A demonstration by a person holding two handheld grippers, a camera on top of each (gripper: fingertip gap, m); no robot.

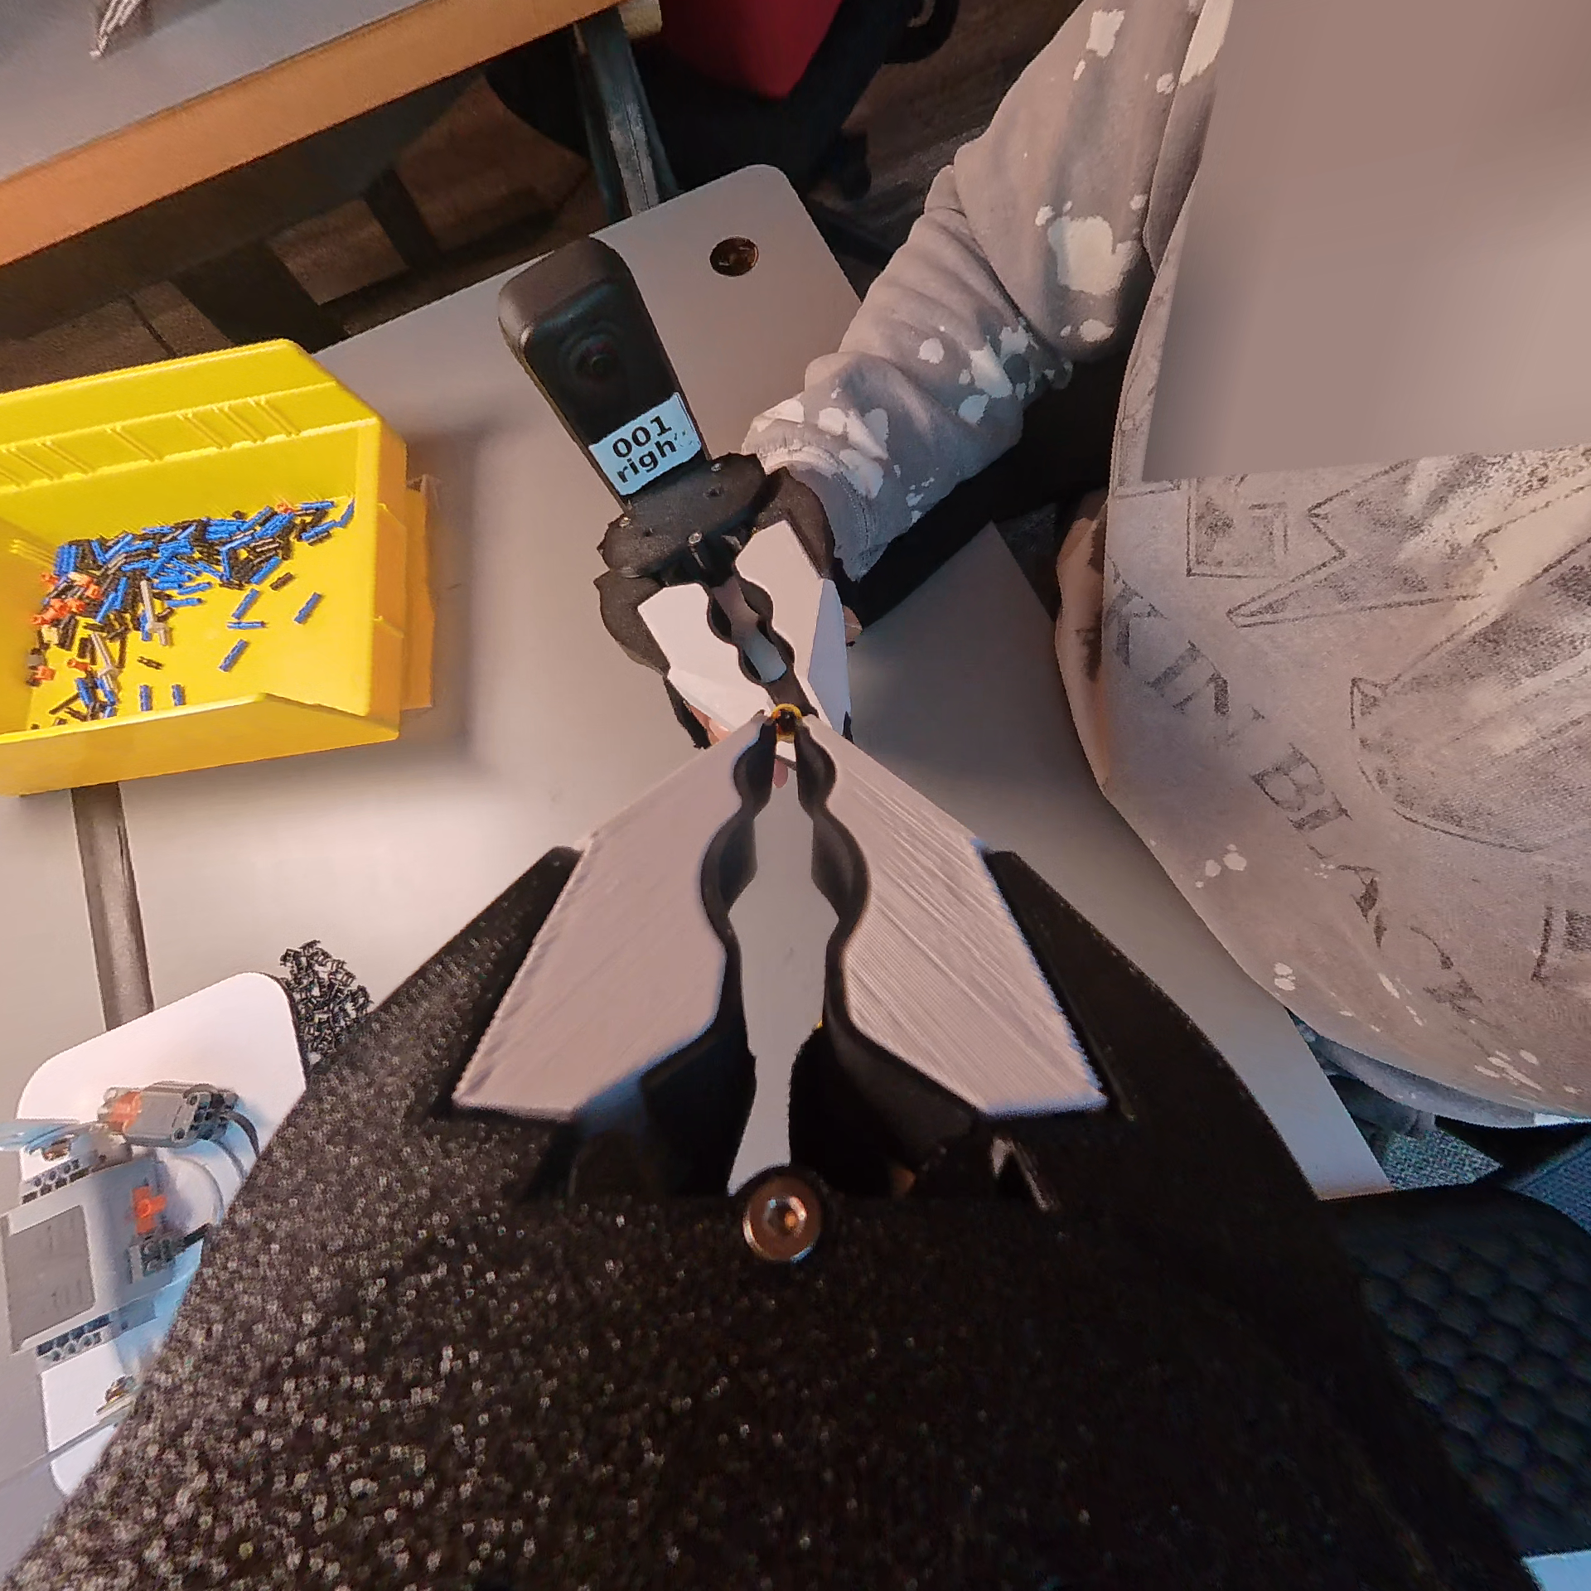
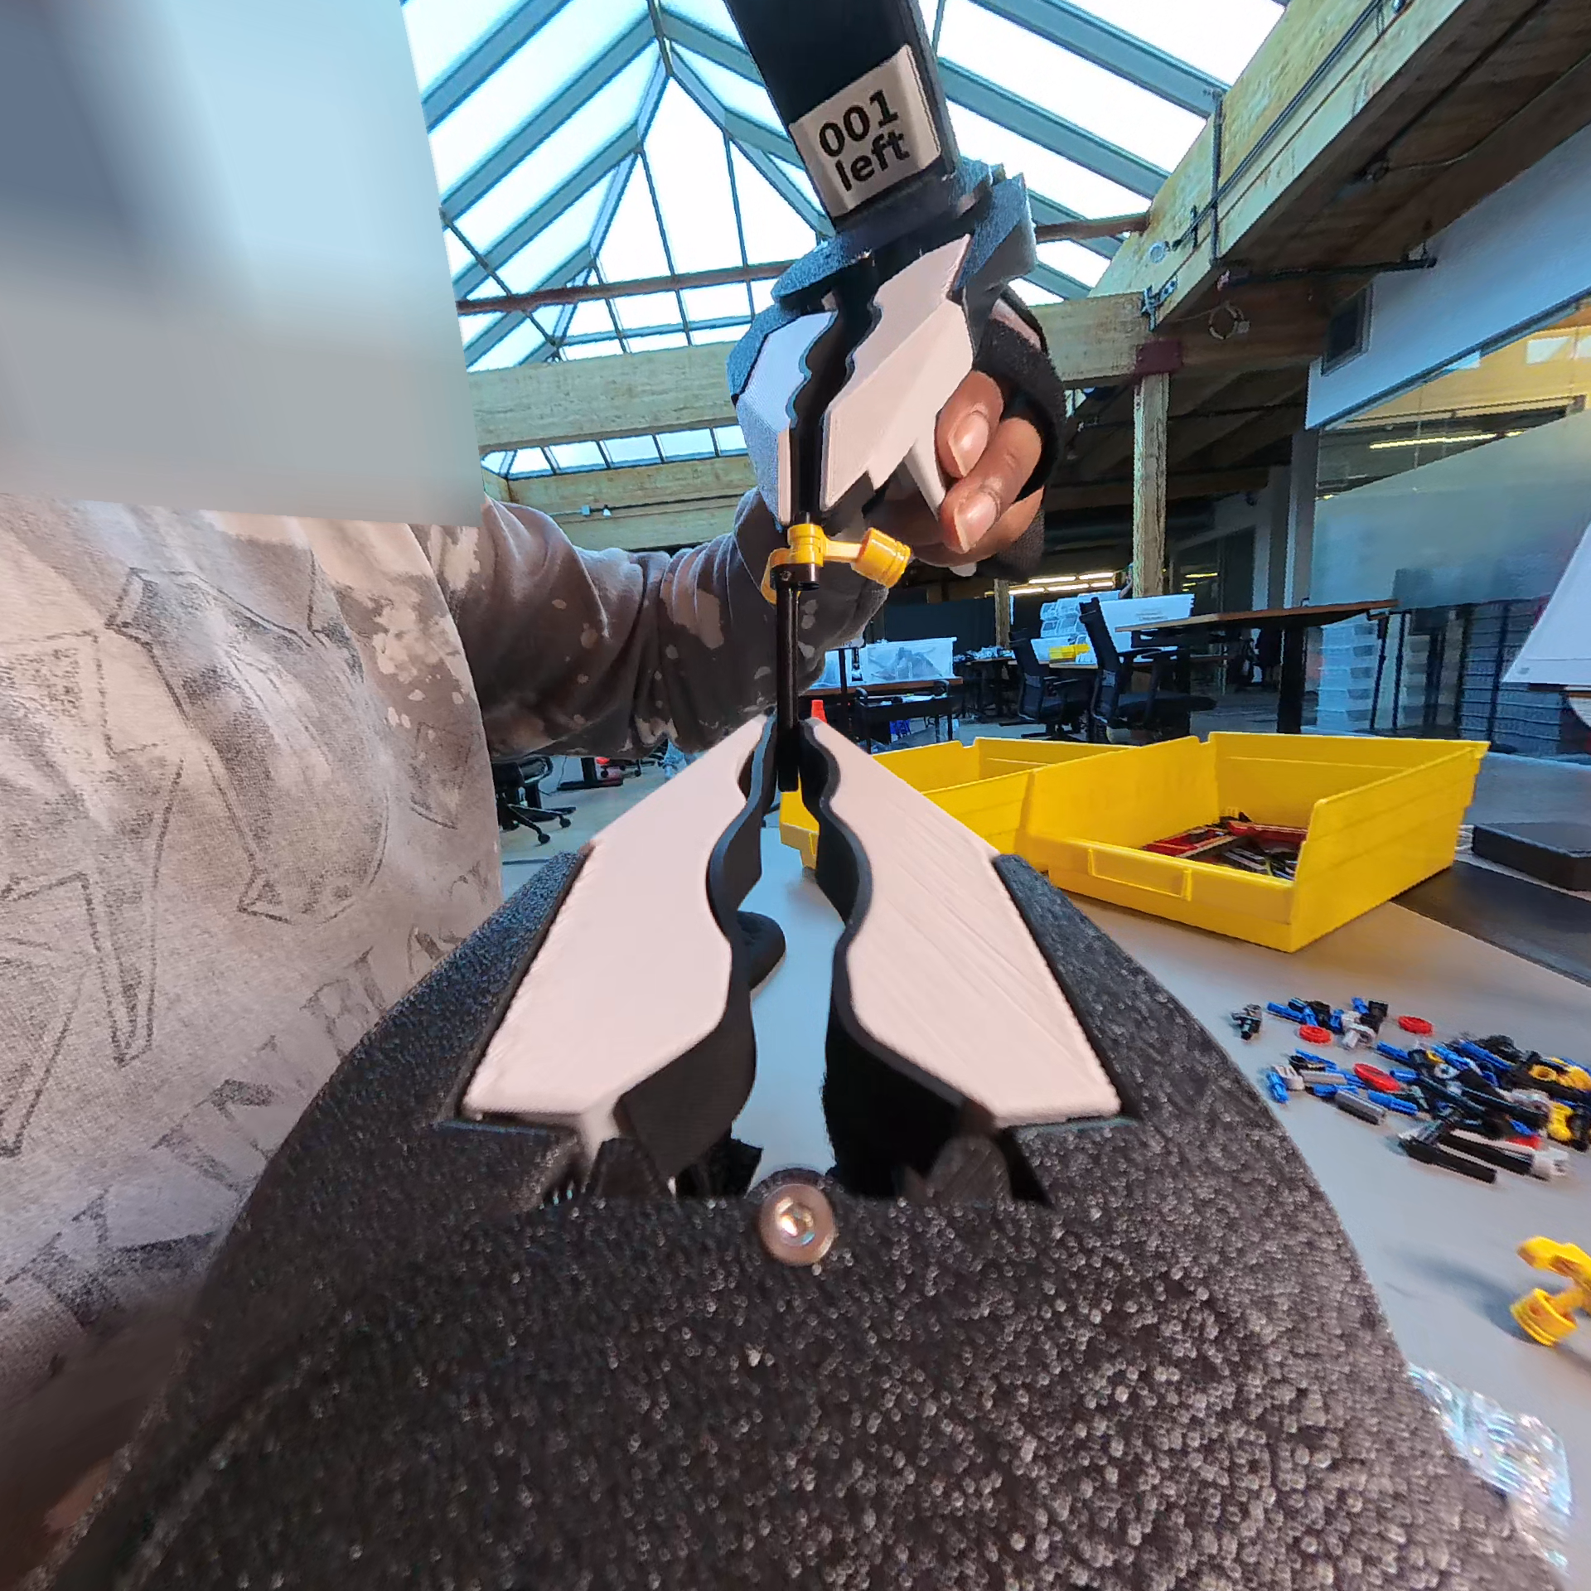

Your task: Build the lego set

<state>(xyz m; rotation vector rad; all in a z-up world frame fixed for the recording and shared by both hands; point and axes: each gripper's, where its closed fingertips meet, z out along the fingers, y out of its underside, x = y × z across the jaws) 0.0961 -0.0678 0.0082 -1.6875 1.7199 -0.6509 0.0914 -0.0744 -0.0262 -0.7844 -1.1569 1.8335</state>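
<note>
In the right wrist view, my right gripper [image 2: 788,753] is shut on the lower end of a thin black axle [image 2: 788,671] and holds it upright. My left gripper [image 2: 802,516] comes down from above, shut on a yellow connector [image 2: 807,544] at the axle's top. A yellow-orange knob [image 2: 880,551] sticks out to its right. In the left wrist view, my left gripper [image 1: 782,732] pinches the small yellow connector [image 1: 785,713]. The right gripper [image 1: 775,689] meets it tip to tip above the grey table [image 1: 344,861]. The axle is hidden there.
A yellow bin [image 1: 198,551] of blue and black pins stands at the left, a white tray [image 1: 215,1033] with grey motor parts nearer. Yellow bins [image 2: 1248,826], a pile of loose parts [image 2: 1446,1085] and yellow pieces [image 2: 1550,1291] lie right. The person's torso [image 1: 1334,732] is close. Some 4 cm of space lies between my two pairs of fingers.
</note>
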